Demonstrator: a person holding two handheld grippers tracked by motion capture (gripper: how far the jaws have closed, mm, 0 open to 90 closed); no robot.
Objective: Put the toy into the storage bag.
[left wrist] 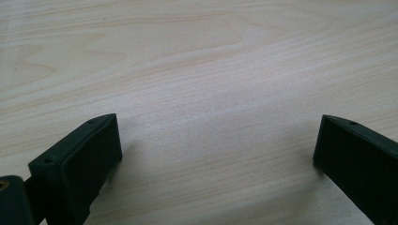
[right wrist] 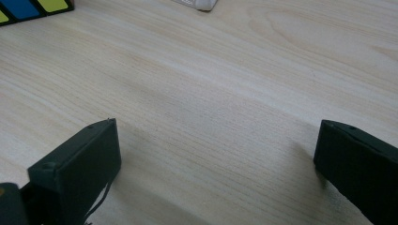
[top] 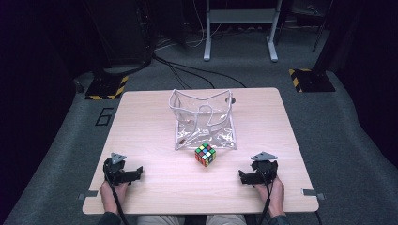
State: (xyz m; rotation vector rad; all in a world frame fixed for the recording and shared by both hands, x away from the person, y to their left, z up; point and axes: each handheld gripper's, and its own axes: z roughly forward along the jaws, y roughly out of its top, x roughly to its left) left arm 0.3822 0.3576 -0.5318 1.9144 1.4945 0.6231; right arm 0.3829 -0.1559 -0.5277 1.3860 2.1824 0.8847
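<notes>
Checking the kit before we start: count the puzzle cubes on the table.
1: the puzzle cube sits on the table, right in front of the clear pouch. None shows inside the pouch.

cube (top: 205,154) just before pouch (top: 203,120), grippers either side

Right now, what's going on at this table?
A person holds a gripper in each hand near the table's front edge. Both the left gripper and the right gripper rest with jaws wide open, gripping nothing. A puzzle cube sits between them, farther out, just in front of a clear plastic bag standing open at the middle. Neither thing is being touched.
</notes>
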